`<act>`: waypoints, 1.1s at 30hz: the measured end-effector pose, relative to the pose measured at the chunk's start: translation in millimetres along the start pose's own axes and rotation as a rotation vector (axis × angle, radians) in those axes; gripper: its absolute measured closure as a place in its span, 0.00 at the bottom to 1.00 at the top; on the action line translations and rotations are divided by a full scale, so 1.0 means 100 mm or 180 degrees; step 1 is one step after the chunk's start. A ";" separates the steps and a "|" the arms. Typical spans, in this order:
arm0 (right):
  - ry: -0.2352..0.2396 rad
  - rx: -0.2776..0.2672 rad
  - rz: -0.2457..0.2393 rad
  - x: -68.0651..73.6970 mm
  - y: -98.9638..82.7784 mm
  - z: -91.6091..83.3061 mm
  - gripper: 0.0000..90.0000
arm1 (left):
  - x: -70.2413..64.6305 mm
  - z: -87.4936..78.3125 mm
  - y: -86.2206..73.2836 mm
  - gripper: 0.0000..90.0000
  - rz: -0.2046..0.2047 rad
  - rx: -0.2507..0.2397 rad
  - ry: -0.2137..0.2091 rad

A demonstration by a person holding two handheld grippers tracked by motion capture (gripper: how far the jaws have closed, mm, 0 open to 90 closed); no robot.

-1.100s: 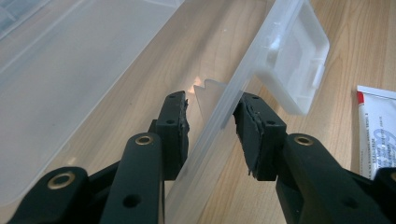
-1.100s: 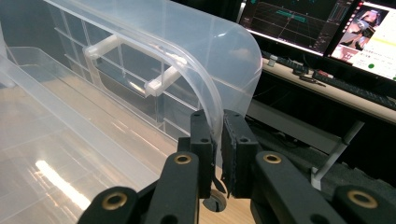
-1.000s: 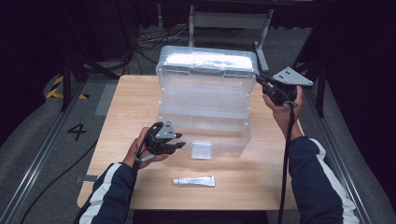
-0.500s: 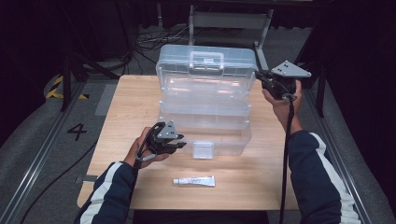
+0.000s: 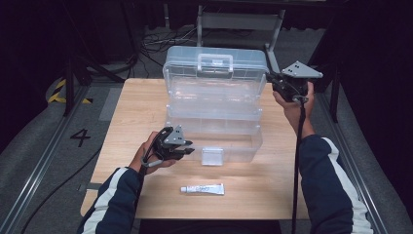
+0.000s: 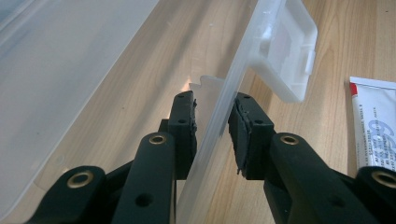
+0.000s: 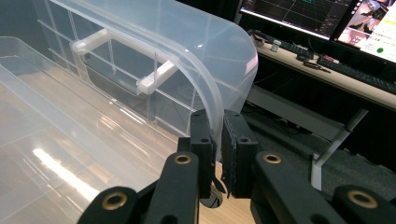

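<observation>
The left gripper [image 5: 187, 148] is closing its jaws around the front wall of the clear plastic box [image 5: 214, 126], near the hanging latch [image 5: 212, 156]; in the left gripper view one pad is touching the wall while the other is sitting just off it. A white tube [image 5: 202, 188] is lying on the tabletop [image 5: 131, 107] nearest the person. Farther back, the right gripper [image 5: 271, 80] is pinching the edge of the raised lid [image 5: 214, 68], holding it upright.
</observation>
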State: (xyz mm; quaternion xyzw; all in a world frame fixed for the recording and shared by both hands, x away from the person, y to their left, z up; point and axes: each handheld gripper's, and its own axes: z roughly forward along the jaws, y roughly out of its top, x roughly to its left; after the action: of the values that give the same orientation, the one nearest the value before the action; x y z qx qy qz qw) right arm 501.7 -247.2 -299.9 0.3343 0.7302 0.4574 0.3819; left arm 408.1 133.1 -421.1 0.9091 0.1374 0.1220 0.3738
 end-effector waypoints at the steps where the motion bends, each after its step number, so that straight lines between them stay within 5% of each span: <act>1: -0.0001 0.0005 0.0000 0.00 0.00 0.00 0.93 | 0.00 0.00 0.00 0.80 0.0002 -0.0001 0.0000; 33: 0.0071 0.0314 0.0232 -0.21 0.19 0.32 0.93 | 0.05 -0.03 -0.04 0.82 0.0067 0.0008 -0.0076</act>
State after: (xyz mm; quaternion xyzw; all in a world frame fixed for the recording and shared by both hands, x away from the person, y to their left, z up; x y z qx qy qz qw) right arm 542.3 -244.7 -286.5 0.3740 0.7434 0.4381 0.3398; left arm 411.1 139.2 -420.8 0.9124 0.1235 0.1149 0.3729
